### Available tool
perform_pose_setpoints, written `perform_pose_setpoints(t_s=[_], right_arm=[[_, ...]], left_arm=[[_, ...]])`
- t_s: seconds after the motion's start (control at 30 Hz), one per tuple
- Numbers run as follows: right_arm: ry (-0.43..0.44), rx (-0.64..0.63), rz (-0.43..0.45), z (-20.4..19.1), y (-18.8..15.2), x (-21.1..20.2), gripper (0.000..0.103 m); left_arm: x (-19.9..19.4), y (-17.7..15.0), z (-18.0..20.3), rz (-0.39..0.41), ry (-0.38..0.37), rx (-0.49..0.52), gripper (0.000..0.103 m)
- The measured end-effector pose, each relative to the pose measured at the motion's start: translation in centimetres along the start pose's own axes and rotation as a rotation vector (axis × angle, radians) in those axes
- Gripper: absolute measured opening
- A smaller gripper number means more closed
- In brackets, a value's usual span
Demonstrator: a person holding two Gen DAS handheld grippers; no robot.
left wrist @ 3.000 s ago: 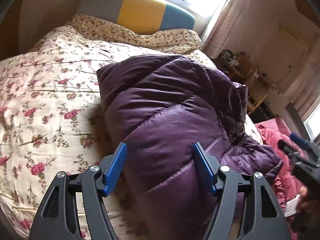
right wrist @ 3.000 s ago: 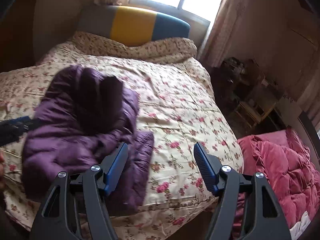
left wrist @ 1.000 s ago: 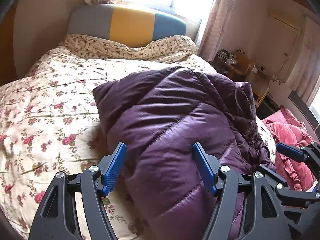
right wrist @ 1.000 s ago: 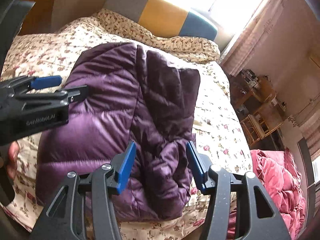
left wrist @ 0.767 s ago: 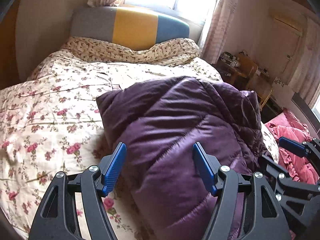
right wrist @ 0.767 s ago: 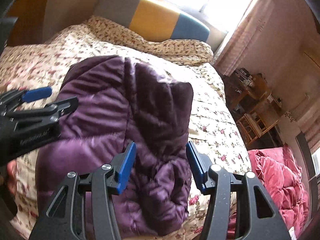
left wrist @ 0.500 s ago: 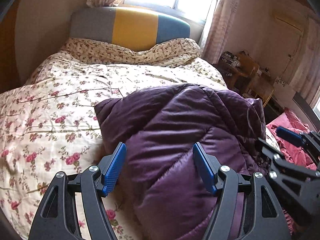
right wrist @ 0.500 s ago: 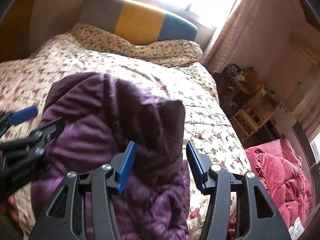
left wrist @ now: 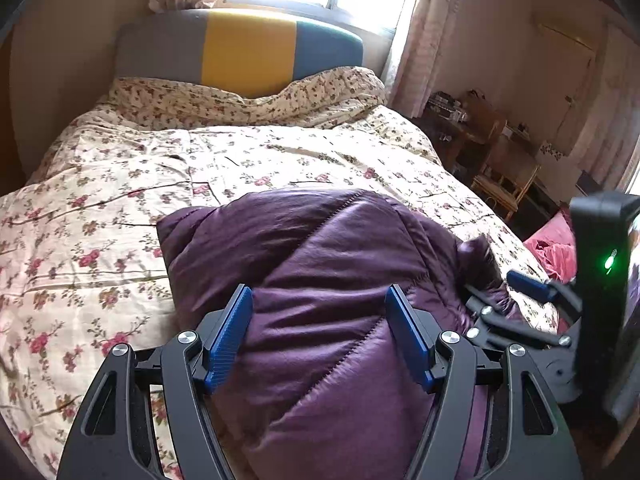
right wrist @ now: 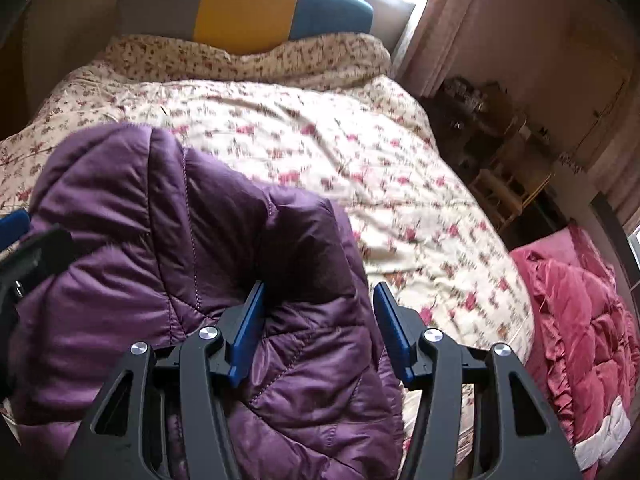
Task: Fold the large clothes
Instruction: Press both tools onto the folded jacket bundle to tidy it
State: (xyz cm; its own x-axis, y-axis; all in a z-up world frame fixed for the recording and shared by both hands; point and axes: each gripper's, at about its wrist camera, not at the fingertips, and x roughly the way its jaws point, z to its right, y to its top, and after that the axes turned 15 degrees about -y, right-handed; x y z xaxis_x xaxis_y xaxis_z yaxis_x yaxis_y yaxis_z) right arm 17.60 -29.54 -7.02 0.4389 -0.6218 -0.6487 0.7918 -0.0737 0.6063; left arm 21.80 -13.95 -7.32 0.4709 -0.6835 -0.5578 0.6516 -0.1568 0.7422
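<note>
The bed, under a floral cover, fills most of both views, with a striped headboard at upper centre and a window behind it. On the bed, in the lower middle of the left view and the lower left of the right view, lies the purple jacket, a puffy quilted one, gathered into a thick bundle with a doubled-over layer showing on its right side. A red quilt sits at the right edge of the right view, off the bed.

As a judgement, the fold is well along: the jacket is compact, not spread flat, and no sleeve trails loose in either view. It looks bulky and uneven, though, with the top layer humped up, so what seems left is pressing or tucking it tidy and perhaps one more fold. How it lies underneath cannot be told.

The left gripper hangs over the jacket's near part, fingers spread wide, fabric showing between them with no pinch visible. The right gripper straddles the humped edge at lower centre of its view, fingers likewise parted; its left finger lies against the fabric, the other stands clear.
</note>
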Motion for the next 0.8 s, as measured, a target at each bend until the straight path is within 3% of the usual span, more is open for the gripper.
perform_pose_setpoints(t_s=[0.23,0.8], right_arm=[[0.053,0.034,-0.045,0.8,-1.7,2.3,0.053],[0.176,0.11,-0.008,1.0,-4.0,5.9,0.054]], left_arm=[[1.9,-0.5,0.9,-0.039,-0.015,0.028,0.068],[6.3,-2.2,0.7,-0.091,0.002,0.037,0.07]])
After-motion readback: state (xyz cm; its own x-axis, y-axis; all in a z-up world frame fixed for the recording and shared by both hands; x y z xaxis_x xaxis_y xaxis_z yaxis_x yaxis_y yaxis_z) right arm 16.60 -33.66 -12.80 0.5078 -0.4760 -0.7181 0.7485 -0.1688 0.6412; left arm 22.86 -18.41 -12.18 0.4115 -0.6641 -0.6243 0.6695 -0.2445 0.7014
